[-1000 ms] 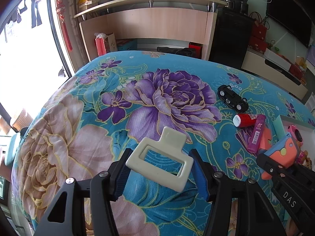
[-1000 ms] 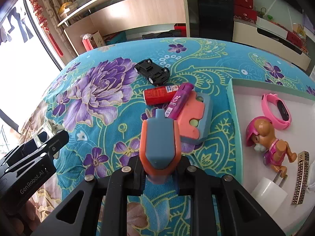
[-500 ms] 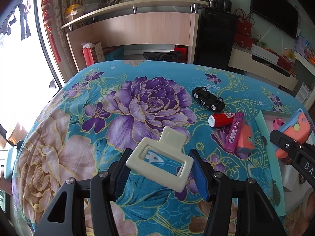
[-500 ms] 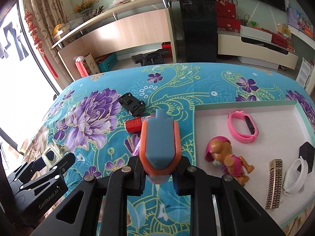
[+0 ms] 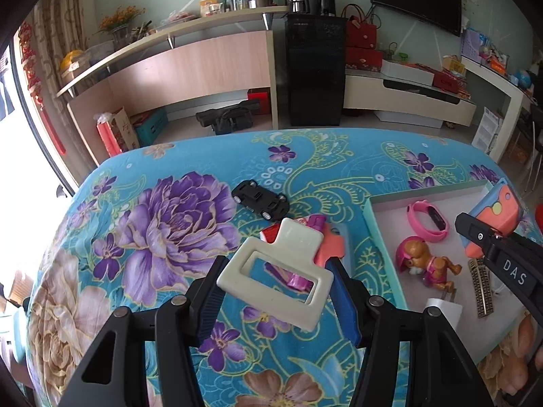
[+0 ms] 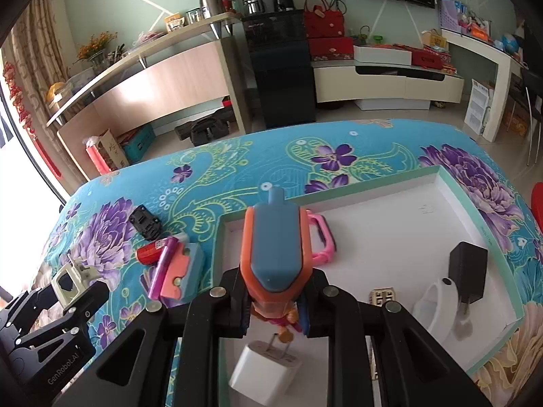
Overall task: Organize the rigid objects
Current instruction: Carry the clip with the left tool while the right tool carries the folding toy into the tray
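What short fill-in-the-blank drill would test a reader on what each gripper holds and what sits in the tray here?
1. The left gripper is shut on a cream ____ clip.
2. The right gripper carries its orange-and-blue toy above the ____.
3. The toy car on the cloth is ____ in colour.
4. The wristband beside the puppy figure is ____.

Missing words: hair; tray; black; pink

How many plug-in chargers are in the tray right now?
2. A white charger lies at the tray's near edge; a black charger sits toward its right side. The held toy may hide more.
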A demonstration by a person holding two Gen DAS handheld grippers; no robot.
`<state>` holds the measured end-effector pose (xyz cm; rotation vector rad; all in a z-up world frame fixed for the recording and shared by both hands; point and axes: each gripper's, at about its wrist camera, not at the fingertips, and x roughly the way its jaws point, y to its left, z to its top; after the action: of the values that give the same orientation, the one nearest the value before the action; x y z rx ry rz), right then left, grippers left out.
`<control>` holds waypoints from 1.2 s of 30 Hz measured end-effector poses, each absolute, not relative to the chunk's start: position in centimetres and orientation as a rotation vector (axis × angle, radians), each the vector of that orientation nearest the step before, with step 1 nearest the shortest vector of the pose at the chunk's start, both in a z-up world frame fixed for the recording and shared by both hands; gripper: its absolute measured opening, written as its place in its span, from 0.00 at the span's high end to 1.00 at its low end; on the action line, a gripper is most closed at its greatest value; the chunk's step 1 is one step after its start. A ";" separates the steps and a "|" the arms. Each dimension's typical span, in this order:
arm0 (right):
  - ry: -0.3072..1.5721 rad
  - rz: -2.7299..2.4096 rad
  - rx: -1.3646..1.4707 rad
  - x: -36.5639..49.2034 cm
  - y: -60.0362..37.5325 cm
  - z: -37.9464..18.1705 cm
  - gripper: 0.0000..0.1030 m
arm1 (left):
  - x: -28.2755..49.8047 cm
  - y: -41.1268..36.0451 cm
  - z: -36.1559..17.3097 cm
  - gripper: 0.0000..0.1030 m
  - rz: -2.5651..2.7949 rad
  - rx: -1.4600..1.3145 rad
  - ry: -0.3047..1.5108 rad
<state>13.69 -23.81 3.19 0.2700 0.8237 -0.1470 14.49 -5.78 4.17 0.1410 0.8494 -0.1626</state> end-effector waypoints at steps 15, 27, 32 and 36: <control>0.785 -0.368 0.377 11.4 -31.7 3.1 0.78 | 14.8 -16.7 5.3 0.41 -0.368 0.237 0.777; 0.775 -0.423 0.397 10.8 -33.1 3.0 0.78 | 14.8 -19.9 3.2 0.41 -0.437 0.256 0.763; 0.784 -0.422 0.387 11.0 -33.0 2.8 0.78 | 14.8 -20.3 2.6 0.41 -0.452 0.253 0.777; 0.791 -0.417 0.382 11.1 -32.9 2.6 0.78 | 14.8 -20.7 2.1 0.41 -0.459 0.259 0.786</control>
<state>11.07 -32.89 2.59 0.3818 0.7911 -0.4170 14.76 -20.70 2.08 0.2590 0.7863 -0.4592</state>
